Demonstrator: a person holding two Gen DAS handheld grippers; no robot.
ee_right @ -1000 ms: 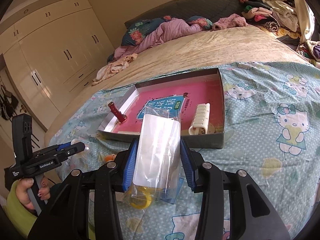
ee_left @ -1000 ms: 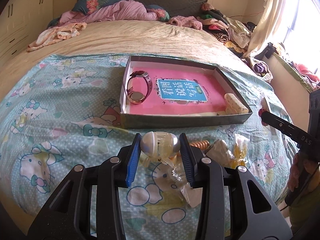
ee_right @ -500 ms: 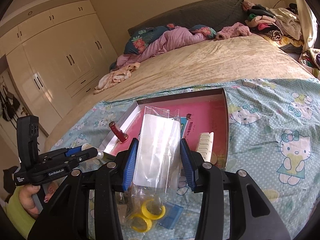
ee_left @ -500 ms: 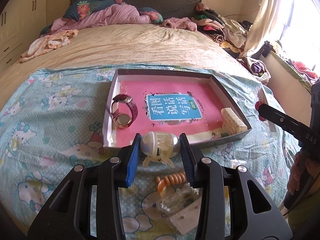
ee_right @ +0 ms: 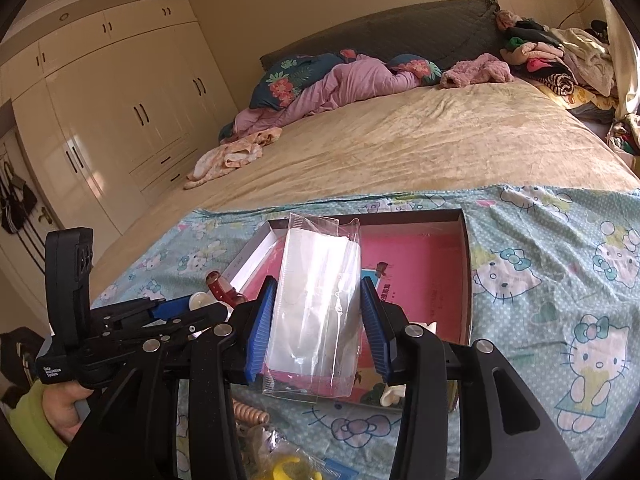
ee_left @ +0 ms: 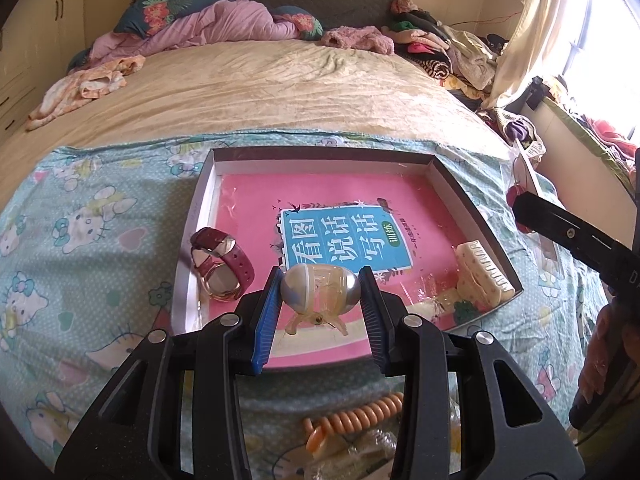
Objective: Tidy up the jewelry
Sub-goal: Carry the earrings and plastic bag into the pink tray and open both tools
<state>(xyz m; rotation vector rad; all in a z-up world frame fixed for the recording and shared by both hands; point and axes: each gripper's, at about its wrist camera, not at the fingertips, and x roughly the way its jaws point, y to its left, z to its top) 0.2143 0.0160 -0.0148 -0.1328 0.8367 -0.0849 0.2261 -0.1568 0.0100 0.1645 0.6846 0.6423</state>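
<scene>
Between left gripper (ee_left: 319,295) pads: egg-shaped clip (ee_left: 318,289), above box (ee_left: 472,196).

- A shallow box (ee_left: 472,196) was set on a patterned sheet (ee_left: 100,248) spread over the near part of a bed (ee_left: 260,92).
- A printed book (ee_left: 340,240) was laid flat inside the box.
- A watch (ee_left: 220,268) was placed in the box's near left corner, on the book's left edge.
- A hair claw (ee_left: 484,272) was placed in the box's near right corner.
- A clip (ee_left: 320,294) was held between the pads of the left gripper (ee_left: 320,316), above the box's near edge.
- A plastic bag (ee_right: 316,312) was held between the pads of the right gripper (ee_right: 316,328), before the box.
- A coiled hair tie (ee_left: 360,412) was left on the sheet, nearer than the box.
- Bedding and clothes (ee_left: 224,24) were piled behind, at the bed's head.
</scene>
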